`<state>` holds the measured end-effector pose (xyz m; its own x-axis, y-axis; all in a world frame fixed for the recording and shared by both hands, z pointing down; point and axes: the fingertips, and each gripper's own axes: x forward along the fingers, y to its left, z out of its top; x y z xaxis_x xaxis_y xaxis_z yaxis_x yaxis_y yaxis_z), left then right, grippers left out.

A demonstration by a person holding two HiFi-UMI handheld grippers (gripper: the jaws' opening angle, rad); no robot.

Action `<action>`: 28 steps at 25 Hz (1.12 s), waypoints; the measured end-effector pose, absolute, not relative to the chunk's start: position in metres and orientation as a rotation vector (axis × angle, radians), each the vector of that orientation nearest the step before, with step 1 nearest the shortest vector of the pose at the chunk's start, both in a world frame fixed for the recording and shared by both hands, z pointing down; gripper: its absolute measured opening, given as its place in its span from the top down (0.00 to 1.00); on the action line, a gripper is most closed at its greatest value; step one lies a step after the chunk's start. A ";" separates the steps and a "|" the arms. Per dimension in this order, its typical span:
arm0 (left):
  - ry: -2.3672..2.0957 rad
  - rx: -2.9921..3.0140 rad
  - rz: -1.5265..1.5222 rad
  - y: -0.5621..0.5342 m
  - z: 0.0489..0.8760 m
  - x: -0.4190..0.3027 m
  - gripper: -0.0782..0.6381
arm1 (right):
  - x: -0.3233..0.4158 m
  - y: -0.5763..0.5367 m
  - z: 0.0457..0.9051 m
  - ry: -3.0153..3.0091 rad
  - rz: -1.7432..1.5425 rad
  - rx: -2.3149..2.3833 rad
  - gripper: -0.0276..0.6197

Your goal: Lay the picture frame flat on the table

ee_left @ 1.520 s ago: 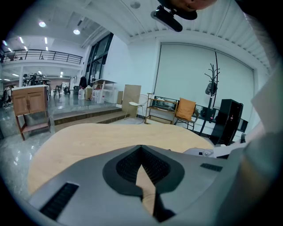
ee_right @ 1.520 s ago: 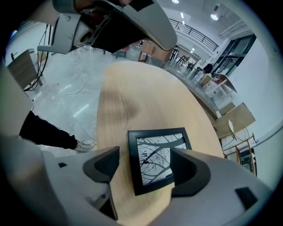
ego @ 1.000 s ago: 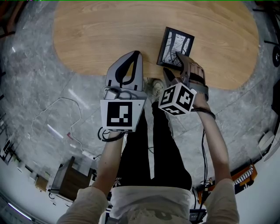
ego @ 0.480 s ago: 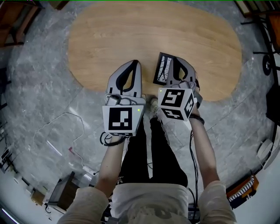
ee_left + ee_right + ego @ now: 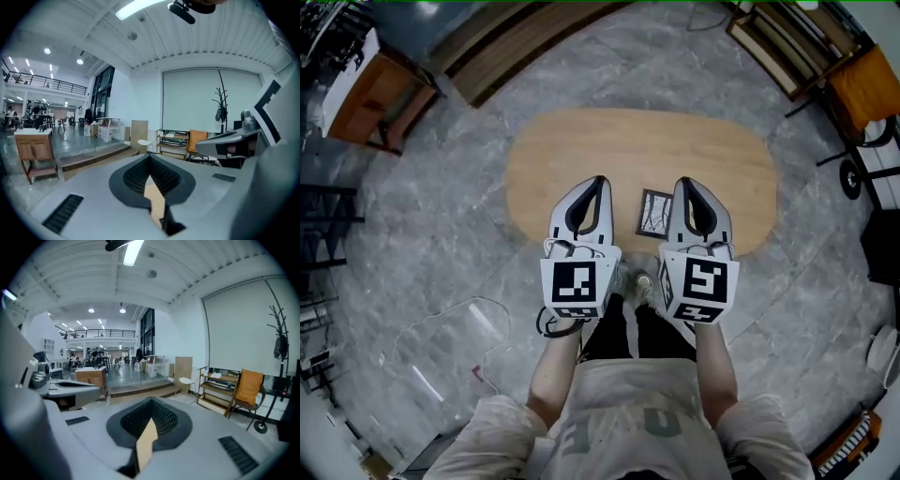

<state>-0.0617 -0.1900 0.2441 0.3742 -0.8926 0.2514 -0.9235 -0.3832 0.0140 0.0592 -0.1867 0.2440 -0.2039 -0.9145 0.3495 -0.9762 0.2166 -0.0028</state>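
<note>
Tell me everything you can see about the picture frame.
The picture frame is a small rectangle, a dark border around a pale image with dark branching lines. It seems to lie flat, face up, near the closer edge of the oval wooden table. Only the table seems to touch it; the right gripper shows just beside its right edge.

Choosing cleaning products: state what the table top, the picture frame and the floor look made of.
Table top: wood or wood-look laminate, matte; light tan with faint grain streaks.
Picture frame: thin dark border, material unclear at this size.
Floor: stone or stone-look tile; grey veining, joint lines.
</note>
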 end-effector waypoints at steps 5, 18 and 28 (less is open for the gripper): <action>-1.704 2.550 0.269 -0.162 0.161 -0.052 0.88 | 0.083 -0.159 0.164 -2.274 0.226 1.901 0.95; -1.718 2.621 0.241 -0.112 0.126 -0.045 0.88 | 0.095 -0.096 0.148 -2.270 0.178 1.932 0.95; -1.697 2.641 0.237 -0.102 0.131 -0.038 0.88 | 0.093 -0.085 0.157 -2.279 0.184 1.908 0.95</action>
<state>-0.0376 -0.1019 0.1312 0.4074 -0.9050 0.1227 -0.9039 -0.4188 -0.0872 0.0931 -0.0847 0.1569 -0.1711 -0.9640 0.2035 -0.9842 0.1769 0.0104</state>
